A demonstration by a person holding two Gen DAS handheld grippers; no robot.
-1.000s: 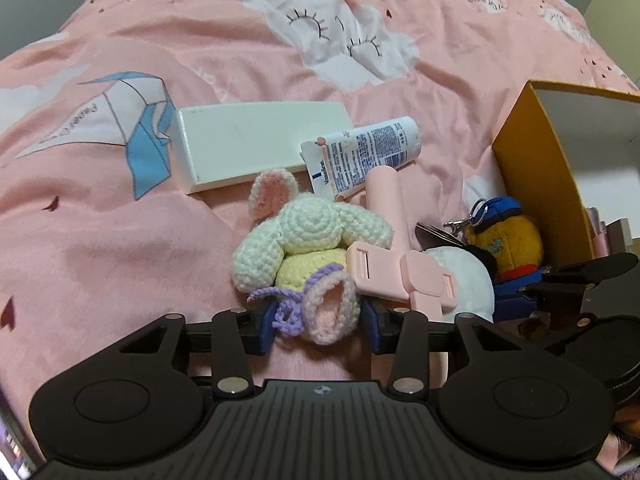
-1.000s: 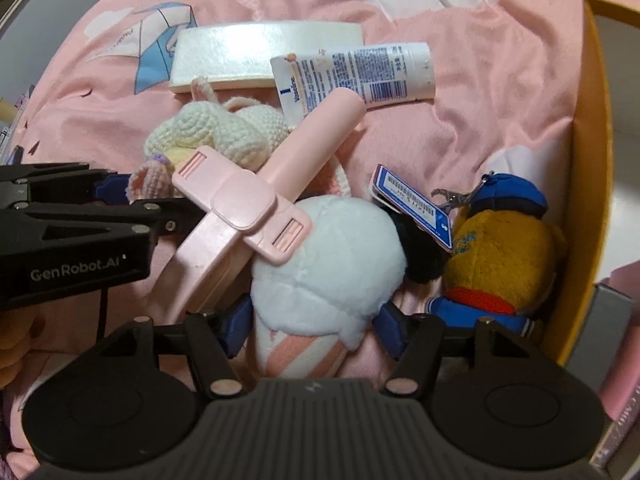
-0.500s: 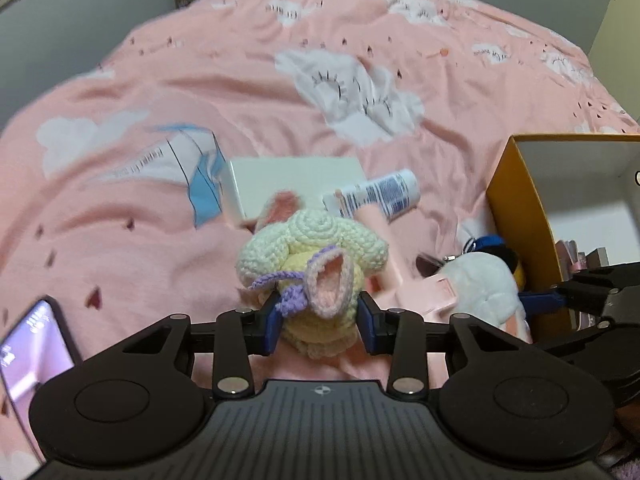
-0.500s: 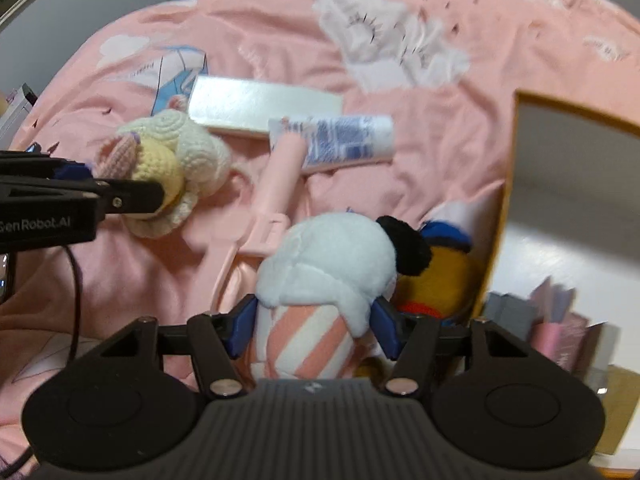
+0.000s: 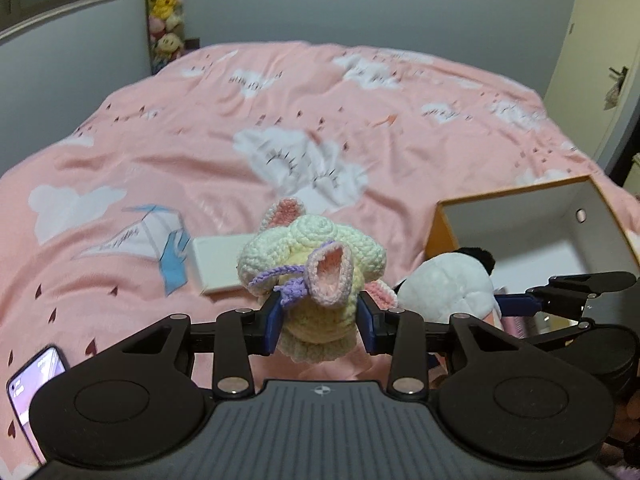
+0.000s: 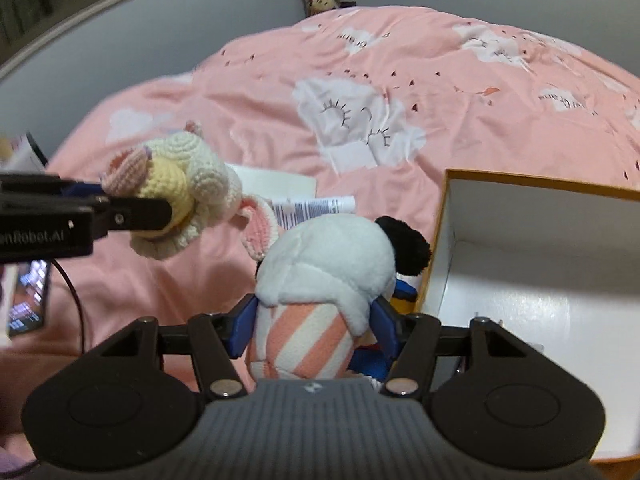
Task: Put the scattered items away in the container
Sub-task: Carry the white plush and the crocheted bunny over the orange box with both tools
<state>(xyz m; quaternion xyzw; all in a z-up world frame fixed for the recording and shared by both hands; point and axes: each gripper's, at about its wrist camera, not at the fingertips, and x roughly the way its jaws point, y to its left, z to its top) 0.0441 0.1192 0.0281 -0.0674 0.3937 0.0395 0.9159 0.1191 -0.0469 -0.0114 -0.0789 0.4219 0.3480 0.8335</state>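
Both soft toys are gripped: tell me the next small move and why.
Probably carry the right hand-held gripper sideways over the orange box first. Its plush toy already hangs beside the box's open side, while the left hand-held gripper holds the crochet bunny farther away.

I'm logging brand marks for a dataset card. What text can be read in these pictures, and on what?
"enRobot.AI", first letter cut off: side of the black left gripper.
Print on the white squeeze tube: too blurred.
Script on the pink cloud-print bedspread: unreadable.
Lit phone screen: unreadable.
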